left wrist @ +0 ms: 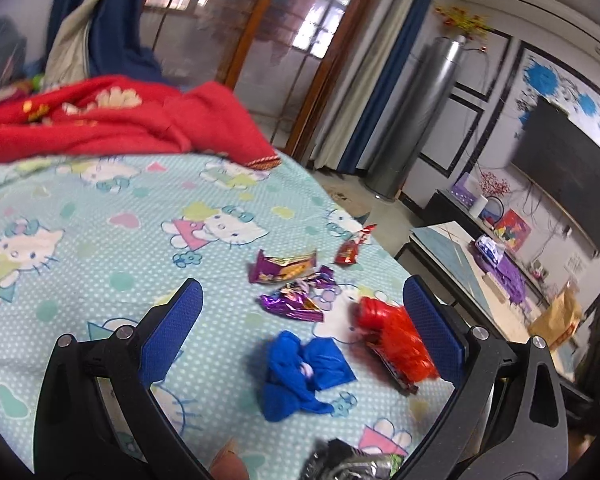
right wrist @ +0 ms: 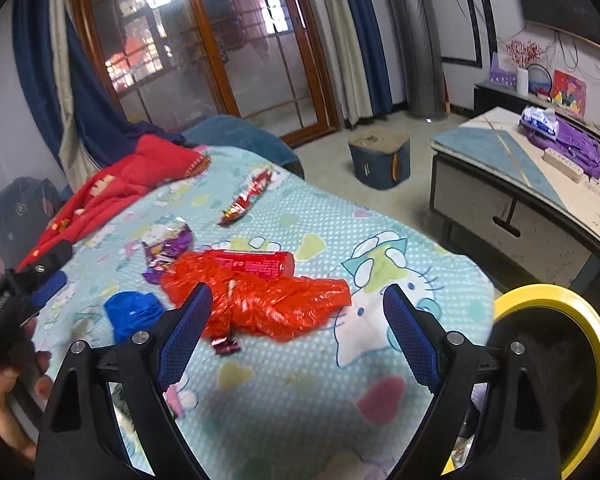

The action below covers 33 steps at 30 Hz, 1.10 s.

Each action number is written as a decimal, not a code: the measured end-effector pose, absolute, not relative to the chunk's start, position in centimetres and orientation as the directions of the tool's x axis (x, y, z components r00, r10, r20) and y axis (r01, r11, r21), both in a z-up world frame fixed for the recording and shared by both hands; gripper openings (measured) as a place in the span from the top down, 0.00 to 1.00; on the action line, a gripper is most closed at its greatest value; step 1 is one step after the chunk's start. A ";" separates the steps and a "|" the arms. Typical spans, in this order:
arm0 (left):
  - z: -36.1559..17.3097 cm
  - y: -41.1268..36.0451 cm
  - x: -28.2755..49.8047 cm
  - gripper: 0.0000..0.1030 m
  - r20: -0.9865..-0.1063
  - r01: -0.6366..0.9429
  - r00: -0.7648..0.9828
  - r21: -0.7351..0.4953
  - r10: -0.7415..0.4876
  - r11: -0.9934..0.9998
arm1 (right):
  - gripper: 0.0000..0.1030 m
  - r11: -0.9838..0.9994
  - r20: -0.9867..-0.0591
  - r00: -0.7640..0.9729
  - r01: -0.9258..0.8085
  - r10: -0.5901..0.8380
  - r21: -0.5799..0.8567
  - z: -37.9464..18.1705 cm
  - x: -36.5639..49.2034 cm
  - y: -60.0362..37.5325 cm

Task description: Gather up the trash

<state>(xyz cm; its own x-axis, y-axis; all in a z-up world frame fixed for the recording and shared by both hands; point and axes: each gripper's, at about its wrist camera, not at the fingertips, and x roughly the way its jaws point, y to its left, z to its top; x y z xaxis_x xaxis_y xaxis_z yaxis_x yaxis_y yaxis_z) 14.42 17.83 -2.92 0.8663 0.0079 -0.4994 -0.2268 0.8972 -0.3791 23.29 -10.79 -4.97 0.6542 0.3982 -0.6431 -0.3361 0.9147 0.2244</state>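
Observation:
Trash lies on the cartoon-cat bedsheet (left wrist: pixel 100 240). My left gripper (left wrist: pixel 303 286) is open above it, with a crumpled blue plastic bag (left wrist: pixel 300 372) and purple wrappers (left wrist: pixel 292 300) showing between its fingers. A red plastic bag (left wrist: pixel 396 340) lies by the right pad. A red wrapper (left wrist: pixel 350 250) sits farther off. My right gripper (right wrist: pixel 298 290) is open, nothing gripped, just short of the red plastic bag (right wrist: pixel 268 304), which lies against a red can (right wrist: pixel 260 262). The blue bag (right wrist: pixel 134 316), a purple wrapper (right wrist: pixel 168 252) and a long red wrapper (right wrist: pixel 246 196) lie beyond.
A red blanket (left wrist: pixel 100 120) is bunched at the bed's far end. A yellow-rimmed bin (right wrist: pixel 596 344) stands at the right beside the bed. A low table (right wrist: pixel 520 184) and a blue stool (right wrist: pixel 380 160) stand on the floor. A hand (right wrist: pixel 4 392) shows at the left edge.

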 end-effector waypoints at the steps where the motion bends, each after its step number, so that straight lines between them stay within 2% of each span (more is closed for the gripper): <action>1: -3.1 18.3 14.9 0.11 -0.512 -0.240 0.859 -0.386 0.010 0.891 | 0.23 0.917 -0.658 0.643 -0.330 0.392 0.223 -5.3 24.0 -10.4; 6: -4.0 20.6 18.2 0.11 -0.566 -0.260 0.824 -0.406 -0.018 0.876 | 0.27 0.925 -0.700 0.608 -0.296 0.373 0.236 -7.1 26.4 -9.6; 10: -4.9 21.8 20.9 0.19 -0.603 -0.250 0.795 -0.418 -0.061 0.874 | 0.27 0.922 -0.731 0.563 -0.260 0.385 0.286 -8.7 27.8 -9.6; 14: -6.4 22.6 23.1 0.25 -0.615 -0.205 0.778 -0.439 -0.126 0.875 | 0.32 0.911 -0.743 0.527 -0.249 0.411 0.328 -10.1 28.3 -9.9; 16: -7.3 23.2 23.9 0.28 -0.610 -0.184 0.773 -0.481 -0.177 0.857 | 0.37 0.909 -0.735 0.535 -0.264 0.416 0.322 -10.2 27.9 -9.9; 19: -8.4 23.2 25.1 0.31 -0.627 -0.160 0.746 -0.498 -0.226 0.852 | 0.50 0.900 -0.728 0.531 -0.302 0.434 0.315 -10.3 27.3 -9.8; 21: -9.0 23.1 25.4 0.36 -0.629 -0.149 0.735 -0.515 -0.254 0.844 | 0.66 0.891 -0.724 0.524 -0.322 0.449 0.320 -10.4 27.0 -9.7; 24: -9.4 23.0 25.5 0.42 -0.635 -0.150 0.729 -0.515 -0.258 0.844 | 0.79 0.887 -0.719 0.526 -0.348 0.454 0.305 -10.3 26.1 -9.4; 25: -9.3 22.9 25.5 0.44 -0.635 -0.149 0.728 -0.513 -0.258 0.845 | 0.80 0.888 -0.717 0.533 -0.354 0.449 0.293 -10.2 25.8 -9.4; 29: -9.5 22.7 25.6 0.67 -0.648 -0.146 0.715 -0.504 -0.261 0.851 | 0.86 0.889 -0.711 0.543 -0.365 0.446 0.278 -9.9 24.9 -9.4; 33: -9.5 22.4 25.3 0.73 -0.649 -0.137 0.713 -0.501 -0.267 0.854 | 0.88 0.888 -0.705 0.551 -0.370 0.446 0.272 -9.6 24.1 -9.8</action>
<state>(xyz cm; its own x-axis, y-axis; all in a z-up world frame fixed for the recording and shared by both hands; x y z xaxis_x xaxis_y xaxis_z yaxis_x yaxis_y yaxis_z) 25.35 22.39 -9.54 0.7126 -0.2666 -0.6489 -0.1370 0.8543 -0.5014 24.14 -9.84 -9.60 0.5515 0.4462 -0.7048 -0.3704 0.8880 0.2724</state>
